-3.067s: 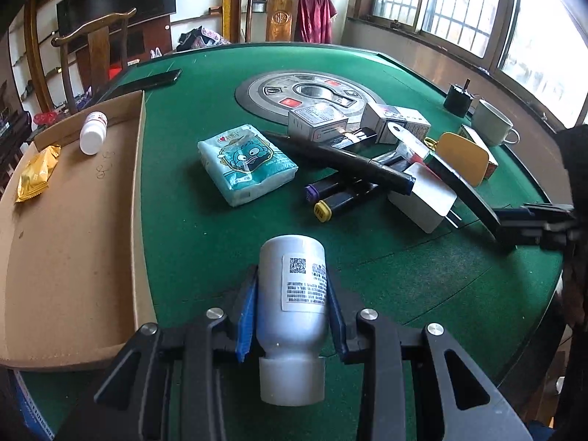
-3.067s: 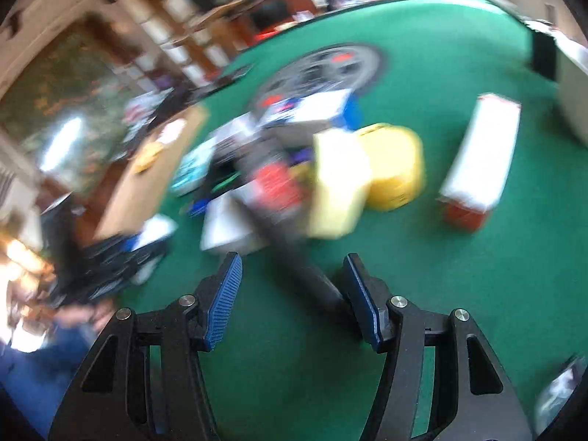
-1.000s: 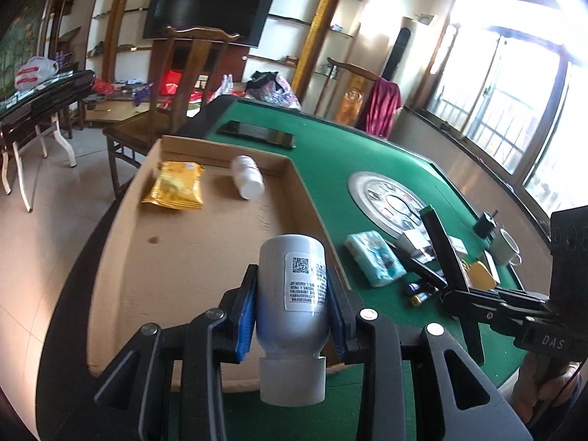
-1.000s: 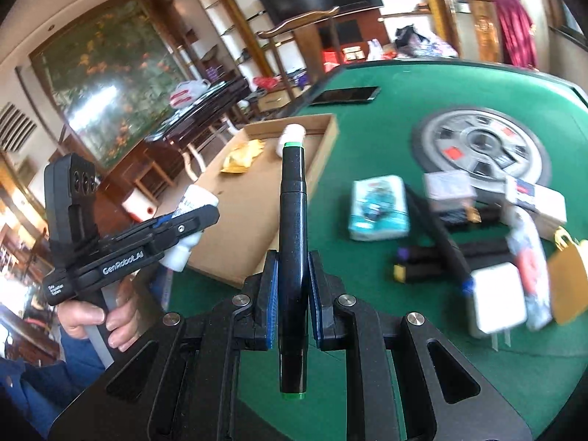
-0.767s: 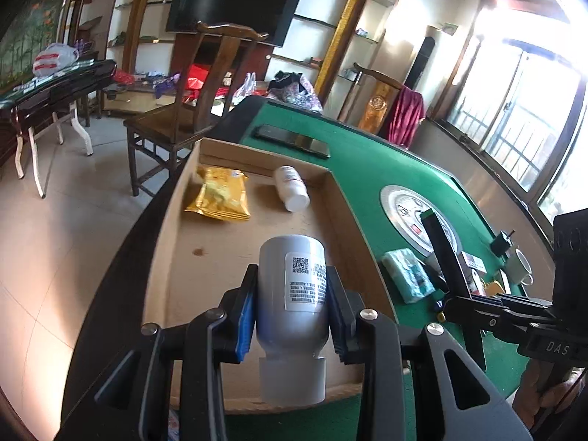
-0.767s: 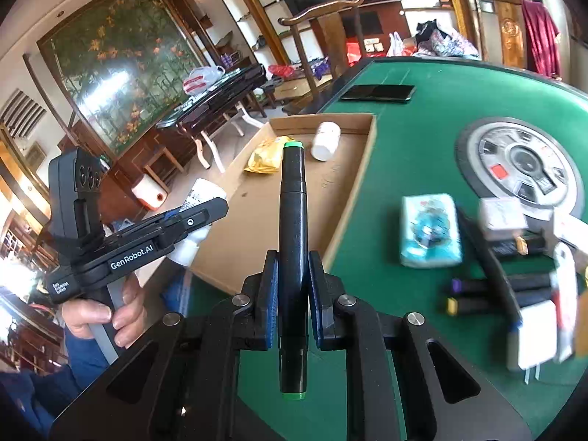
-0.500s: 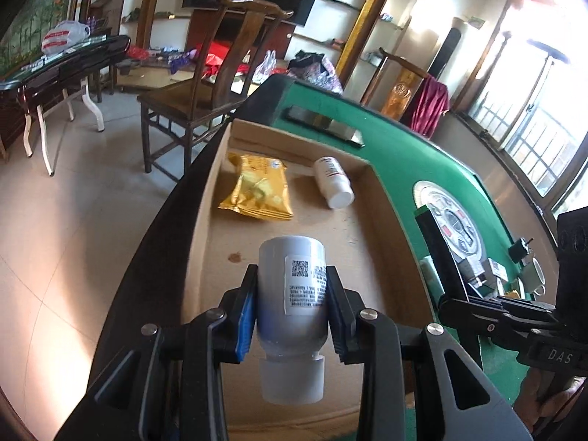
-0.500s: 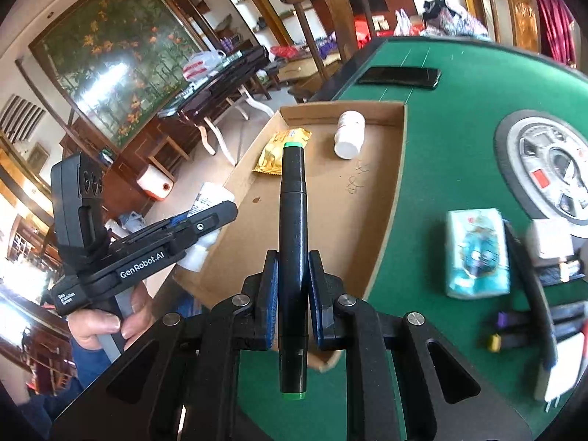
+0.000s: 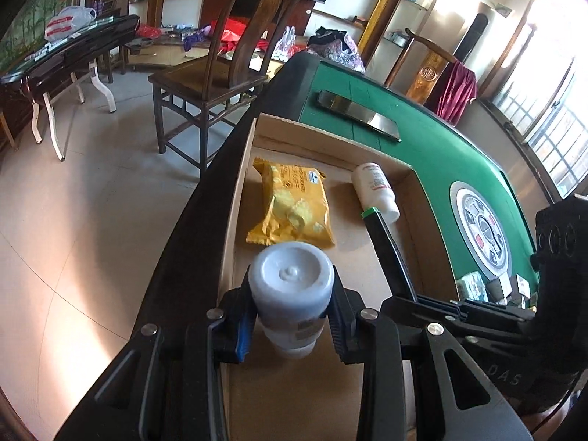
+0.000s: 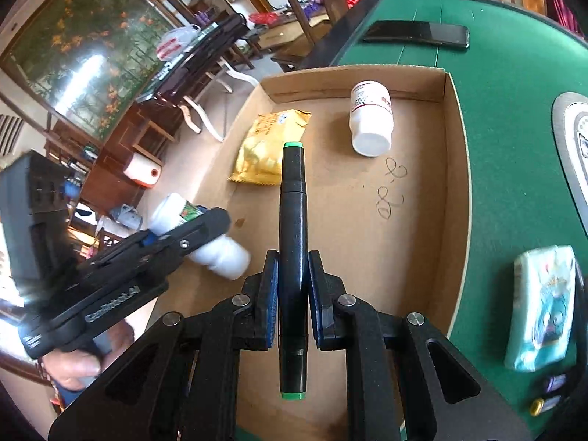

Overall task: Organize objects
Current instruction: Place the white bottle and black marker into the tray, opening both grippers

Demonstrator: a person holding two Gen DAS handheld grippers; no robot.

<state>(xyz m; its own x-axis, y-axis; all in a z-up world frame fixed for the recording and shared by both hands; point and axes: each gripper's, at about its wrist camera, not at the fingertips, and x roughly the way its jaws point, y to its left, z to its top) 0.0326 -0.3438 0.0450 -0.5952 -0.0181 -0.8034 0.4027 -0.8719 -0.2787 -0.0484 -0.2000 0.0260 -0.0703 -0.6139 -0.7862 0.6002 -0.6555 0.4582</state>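
Over the cardboard tray (image 10: 457, 183), black marker (image 10: 292, 220) points forward along right tongs (image 10: 292, 286).

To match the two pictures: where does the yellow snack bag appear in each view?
Left wrist: yellow snack bag at centre, in the cardboard tray, beyond the held bottle.
Right wrist: bag upper centre-left, beside the marker tip.
Shared landmark: lying white bottle.

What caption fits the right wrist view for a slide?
Right gripper holds a black marker over the cardboard tray; left gripper brings a white bottle beside it.
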